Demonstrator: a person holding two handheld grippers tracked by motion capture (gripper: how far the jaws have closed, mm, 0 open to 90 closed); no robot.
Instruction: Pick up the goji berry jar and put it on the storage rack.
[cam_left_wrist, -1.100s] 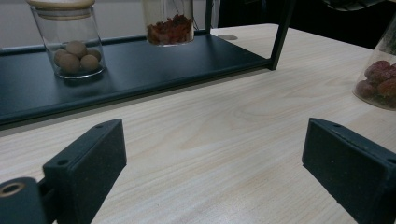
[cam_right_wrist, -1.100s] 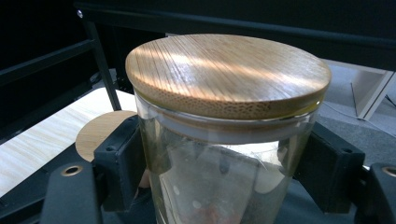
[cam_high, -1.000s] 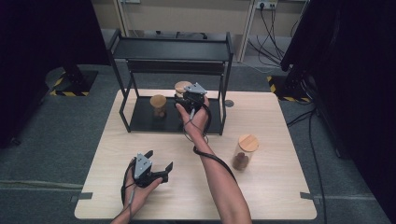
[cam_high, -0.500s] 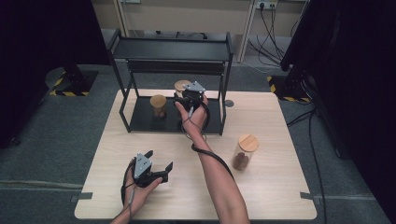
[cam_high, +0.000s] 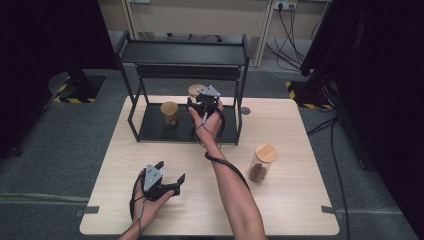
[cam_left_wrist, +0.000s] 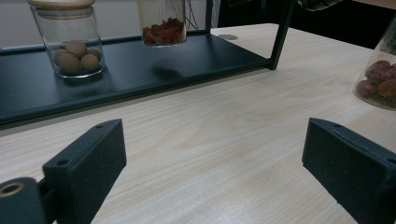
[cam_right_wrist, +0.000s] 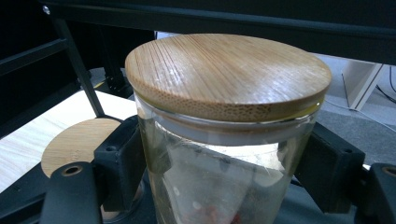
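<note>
High view: the right claw (cam_high: 201, 101) is clamped on a glass jar (cam_high: 196, 91) at the lower shelf of the black rack (cam_high: 186, 52), a second jar (cam_high: 170, 113) just beside it on the side toward the left claw. The left claw (cam_high: 169, 176) rests wide and empty on the tabletop (cam_high: 290, 200), well apart.

Left gripper view: past the spread jaws, the held jar (cam_left_wrist: 162, 21) seems to hang just above the shelf (cam_left_wrist: 116, 70).

Right gripper view: the jaws pinch the glass below the wooden lid (cam_right_wrist: 227, 72). Placing appears in hand; next comes lowering, then releasing.
</note>
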